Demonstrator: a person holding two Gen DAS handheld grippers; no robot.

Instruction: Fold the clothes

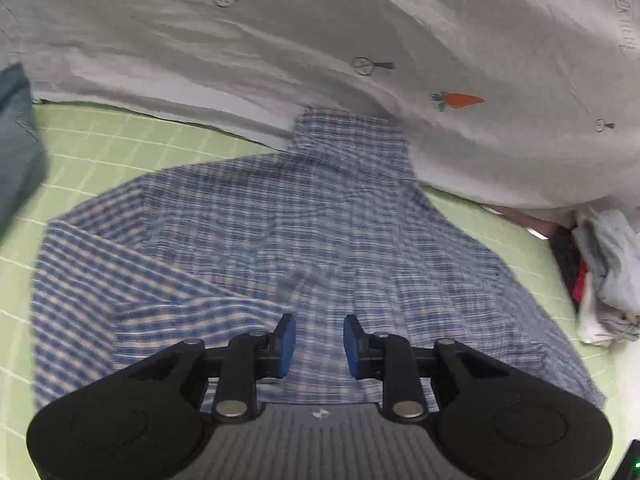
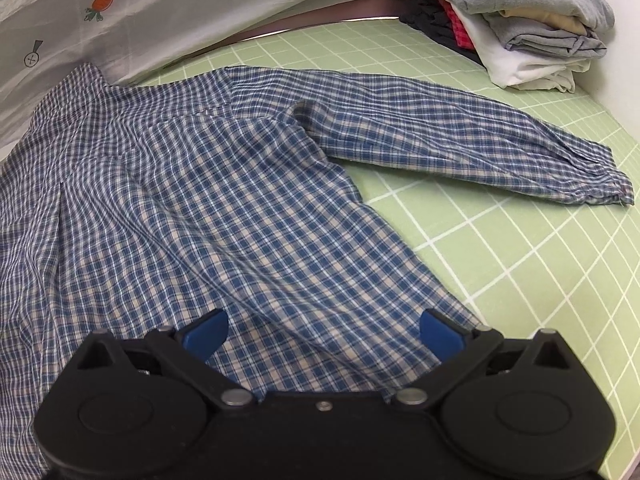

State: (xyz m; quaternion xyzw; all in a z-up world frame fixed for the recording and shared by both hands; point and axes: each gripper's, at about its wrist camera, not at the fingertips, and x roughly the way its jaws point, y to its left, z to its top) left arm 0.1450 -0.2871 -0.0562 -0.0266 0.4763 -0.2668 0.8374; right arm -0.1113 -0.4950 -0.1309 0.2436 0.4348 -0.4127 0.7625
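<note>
Green gridded worktop point(image 2: 520, 264) carries the plaid shirt point(image 2: 200, 200); its outstretched sleeve point(image 2: 460, 140) lies beyond the empty, wide-open right gripper point(image 2: 324, 330); left gripper point(image 1: 320, 346) half-open, empty

A home laundry spot. A stack of folded clothes point(image 2: 532, 28) sits on the green gridded counter point(image 2: 520, 248). Behind the stack hangs a carrot-print sheet point(image 2: 160, 12).

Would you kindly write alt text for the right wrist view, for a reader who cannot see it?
A blue plaid shirt lies spread on a green gridded mat, one sleeve stretched out to the right. The right gripper is low over the hem, jaws wide open and holding nothing. A stack of folded clothes sits at the far right, a carrot-print sheet at the far left.
</note>
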